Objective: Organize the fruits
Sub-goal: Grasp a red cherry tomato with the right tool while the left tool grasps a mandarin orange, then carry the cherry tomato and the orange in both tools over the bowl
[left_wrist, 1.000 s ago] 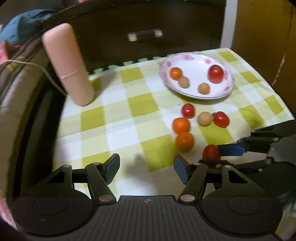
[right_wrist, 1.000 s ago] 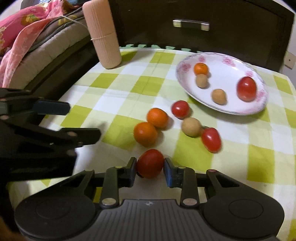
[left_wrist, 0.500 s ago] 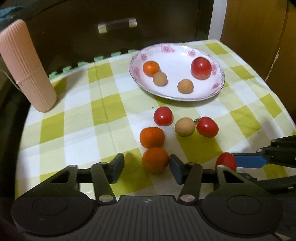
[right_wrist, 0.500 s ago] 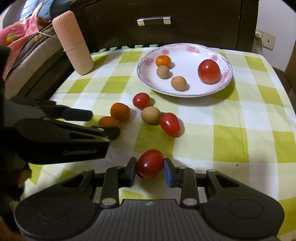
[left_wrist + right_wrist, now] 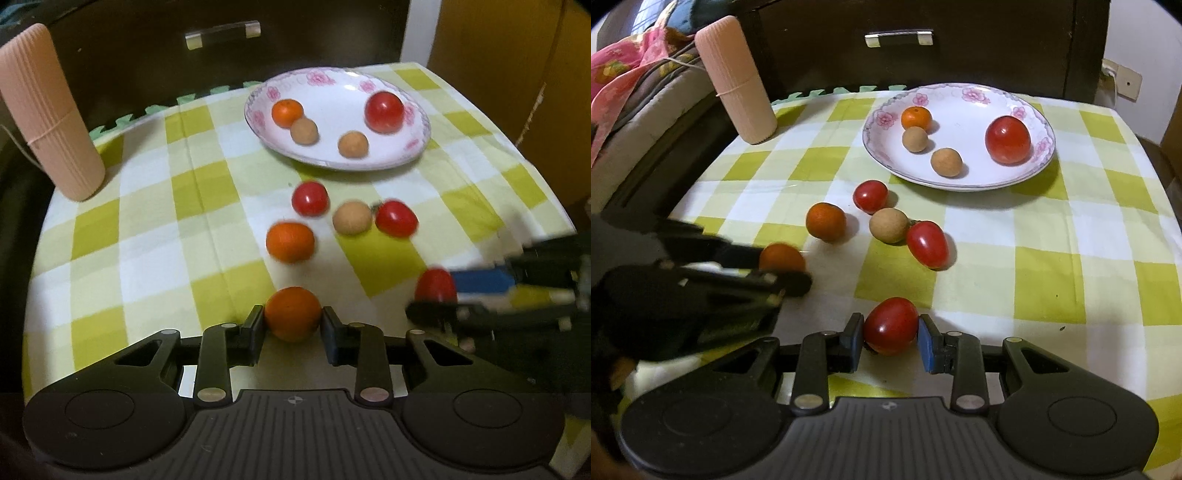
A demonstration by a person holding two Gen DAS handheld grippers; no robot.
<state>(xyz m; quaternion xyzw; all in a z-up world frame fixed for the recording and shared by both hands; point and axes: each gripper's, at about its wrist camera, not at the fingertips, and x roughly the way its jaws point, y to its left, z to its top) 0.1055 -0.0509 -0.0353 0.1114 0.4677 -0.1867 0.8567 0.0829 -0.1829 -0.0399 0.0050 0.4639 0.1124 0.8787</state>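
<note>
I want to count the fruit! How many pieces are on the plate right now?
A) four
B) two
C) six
A: the plate holds four pieces: one orange, two small brown fruits and one tomato.

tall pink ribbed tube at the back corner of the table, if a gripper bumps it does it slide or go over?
Probably tips: the pink tube stands upright, tall over a narrow base, so a high bump would likely topple it. Being round, it could then roll, and it sits near the edge of the table. The ribs might give the fingers some grip.
</note>
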